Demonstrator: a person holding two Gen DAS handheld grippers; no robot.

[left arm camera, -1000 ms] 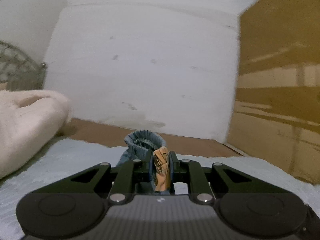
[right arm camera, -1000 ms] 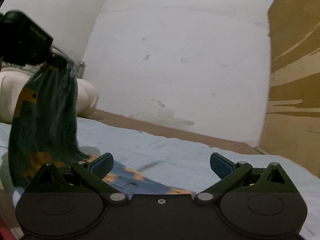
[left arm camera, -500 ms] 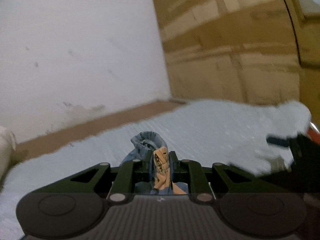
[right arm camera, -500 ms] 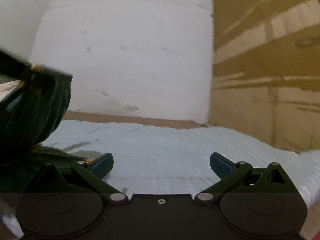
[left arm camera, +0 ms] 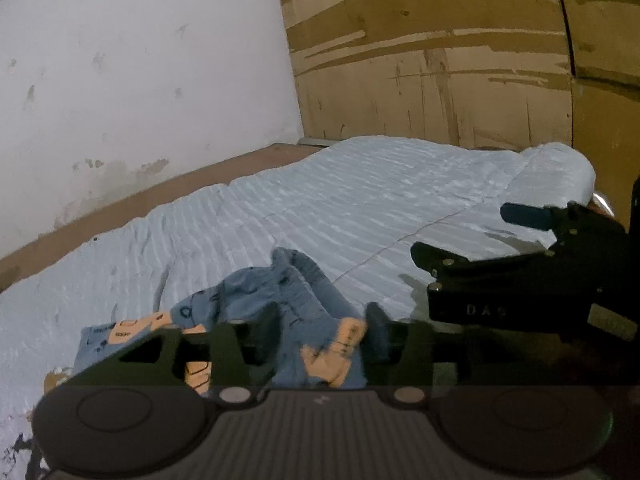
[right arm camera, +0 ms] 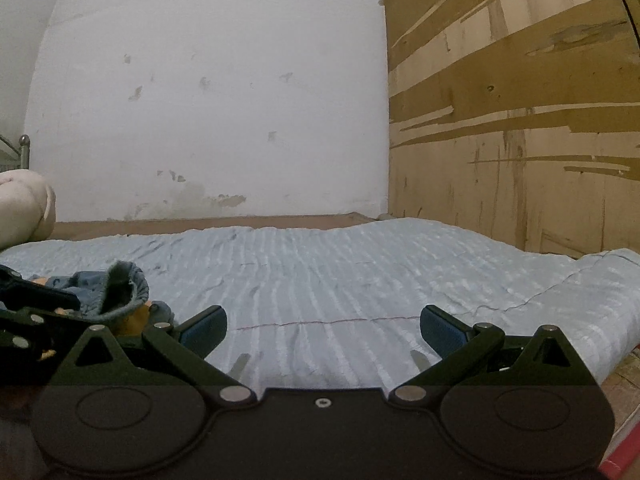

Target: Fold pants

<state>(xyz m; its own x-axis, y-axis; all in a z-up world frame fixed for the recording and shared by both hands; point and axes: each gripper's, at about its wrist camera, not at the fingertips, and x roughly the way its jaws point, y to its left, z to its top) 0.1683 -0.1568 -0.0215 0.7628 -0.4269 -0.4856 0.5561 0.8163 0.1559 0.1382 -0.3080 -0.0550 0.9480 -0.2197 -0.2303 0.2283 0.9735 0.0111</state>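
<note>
On pale blue ribbed bedspread (left arm camera: 360,200), near its front-left part: pants (left arm camera: 256,304), blue denim-like fabric with orange printed patches, lying crumpled in a loose heap. One rolled cuff or waistband end standing up as an open ring, seen from the right wrist view at left (right arm camera: 120,288).

Left gripper (left arm camera: 322,340): jaws opening, fingers (left arm camera: 376,336) parted on either side of a fold of the pants. Cloth between them, resting against the right finger; left finger apart from it, so no clamp seen. Fabric below lying on the bedspread.

Right gripper (right arm camera: 322,324): fingers (right arm camera: 204,326) spread wide, nothing between them, only bare bedspread ahead. Positioned just beside the pants, to their right, low over the cover. Visible also from the left wrist view at right edge, black body, blue pads.

Beyond the bed: white stained wall (right arm camera: 208,100), worn wooden panel (right arm camera: 520,120) at right, brown bed edge (left arm camera: 160,196) along the wall. Cream pillow or bundle (right arm camera: 24,208) at far left, metal bedpost (right arm camera: 25,148) behind it.
</note>
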